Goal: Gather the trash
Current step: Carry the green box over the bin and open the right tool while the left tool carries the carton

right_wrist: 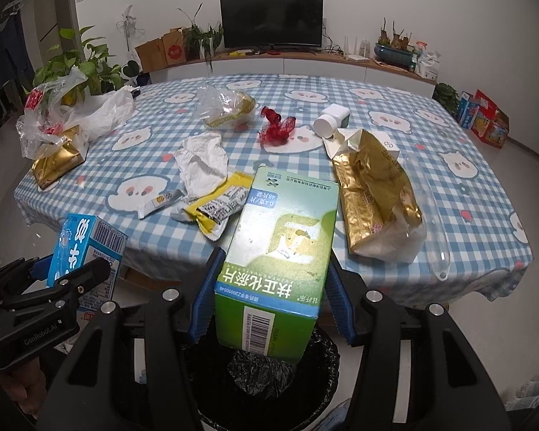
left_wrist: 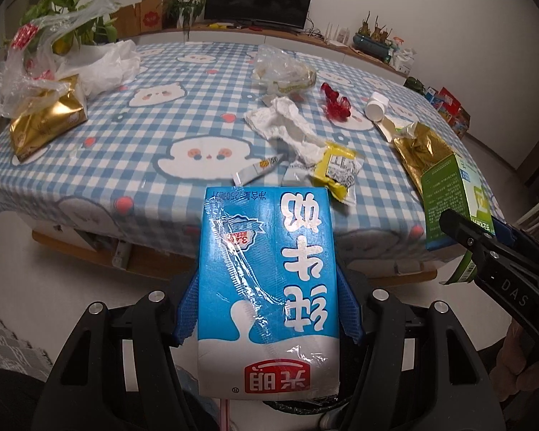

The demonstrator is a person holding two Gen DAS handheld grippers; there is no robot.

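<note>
While both views show held cartons, only right wrist shows bin [right_wrist: 327, 388].

"DAS" on right tool [left_wrist: 499, 251]

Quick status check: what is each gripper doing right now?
Left gripper: shut on the blue milk carton.
Right gripper: shut on the green box, above the black-lined bin.
</note>
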